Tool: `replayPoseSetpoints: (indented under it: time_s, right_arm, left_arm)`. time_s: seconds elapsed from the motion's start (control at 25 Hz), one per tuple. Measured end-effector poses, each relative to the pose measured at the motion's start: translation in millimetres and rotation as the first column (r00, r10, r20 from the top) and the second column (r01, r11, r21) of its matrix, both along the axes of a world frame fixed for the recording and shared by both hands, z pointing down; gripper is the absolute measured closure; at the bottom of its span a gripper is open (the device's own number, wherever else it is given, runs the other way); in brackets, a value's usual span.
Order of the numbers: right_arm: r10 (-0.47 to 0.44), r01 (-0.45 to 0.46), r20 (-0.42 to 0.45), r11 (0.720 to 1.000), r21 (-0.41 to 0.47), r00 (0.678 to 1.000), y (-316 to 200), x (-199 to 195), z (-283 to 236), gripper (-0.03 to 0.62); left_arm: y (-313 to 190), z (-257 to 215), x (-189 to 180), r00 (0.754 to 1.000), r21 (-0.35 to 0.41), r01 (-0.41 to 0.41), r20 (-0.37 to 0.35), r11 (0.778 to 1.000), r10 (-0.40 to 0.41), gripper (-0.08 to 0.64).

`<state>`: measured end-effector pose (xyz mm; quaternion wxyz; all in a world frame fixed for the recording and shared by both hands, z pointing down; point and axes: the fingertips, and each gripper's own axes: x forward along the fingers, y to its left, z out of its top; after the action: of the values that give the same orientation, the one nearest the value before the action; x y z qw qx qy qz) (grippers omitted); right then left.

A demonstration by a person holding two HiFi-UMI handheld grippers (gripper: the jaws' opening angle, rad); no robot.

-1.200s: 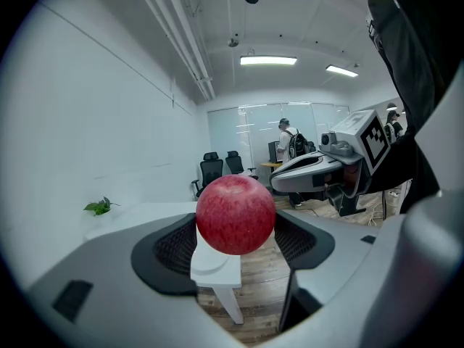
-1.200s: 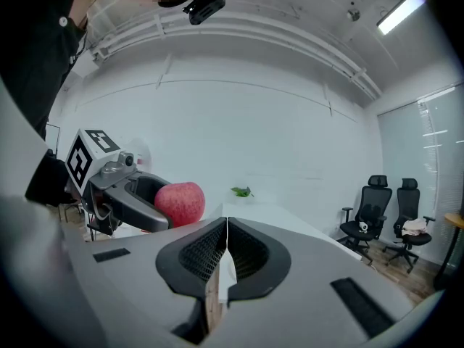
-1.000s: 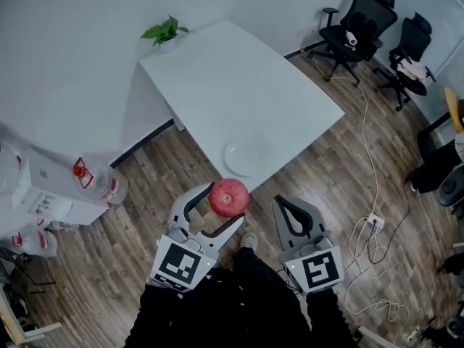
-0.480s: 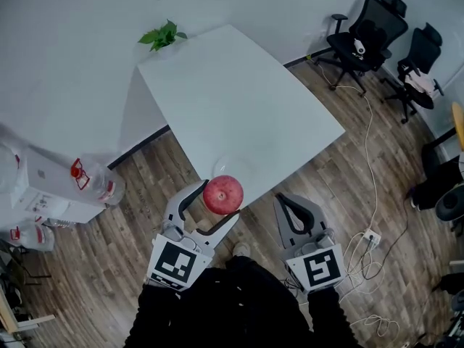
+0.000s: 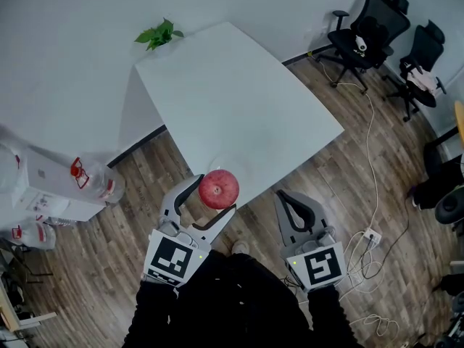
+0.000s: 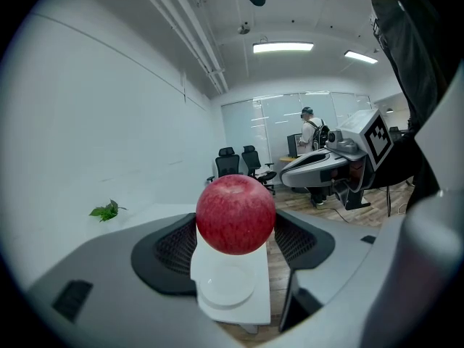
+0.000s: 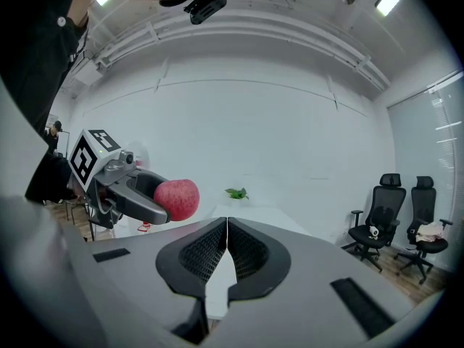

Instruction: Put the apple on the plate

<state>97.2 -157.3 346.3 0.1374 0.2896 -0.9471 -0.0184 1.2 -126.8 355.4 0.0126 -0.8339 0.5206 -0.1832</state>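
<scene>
The left tongs (image 5: 214,196) grip the red apple (image 5: 219,189) in the air, above the near edge of the white desk (image 5: 232,100) where the white plate (image 6: 227,285) lies. Beside them, the right tongs (image 5: 288,200) are pressed together, empty.

Red apple (image 5: 219,189) held aloft, white plate (image 6: 226,285) seemingly just beneath

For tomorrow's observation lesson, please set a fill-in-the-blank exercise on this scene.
The gripper holding the apple is the person's ____ one.
The right gripper has its jaws shut and holds ____.
The plate on the table is ____ in colour.
Missing words: left; nothing; white.
</scene>
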Motion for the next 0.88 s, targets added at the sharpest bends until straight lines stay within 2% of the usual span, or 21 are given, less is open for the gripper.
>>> replayPoseSetpoints:
  time_s: [0.08,0.36,0.56,0.88]
  right_arm:
    - [0.008,-0.008,0.002,1.000,-0.003,1.000,0.2,1.6,0.0,0.551]
    - [0.030,-0.030,0.005,1.000,0.008,1.000,3.8,6.4,-2.7,0.551]
    - [0.043,-0.043,0.002,0.999,0.018,0.999,2.1,0.2,-7.1,0.551]
    - [0.043,-0.042,-0.003,0.998,0.050,0.999,-2.8,-21.5,-18.9,0.551]
  left_arm:
    - [0.5,-0.8,2.8,1.000,-0.012,0.004,-0.016,1.000,-0.004,0.214]
    - [1.4,-0.8,9.8,0.999,0.006,-0.044,0.004,0.999,0.044,0.215]
    - [-1.4,-7.4,3.9,0.999,0.003,-0.040,-0.013,0.999,0.040,0.213]
    - [-6.7,-10.0,-16.6,0.997,0.027,-0.071,0.006,0.997,0.071,0.214]
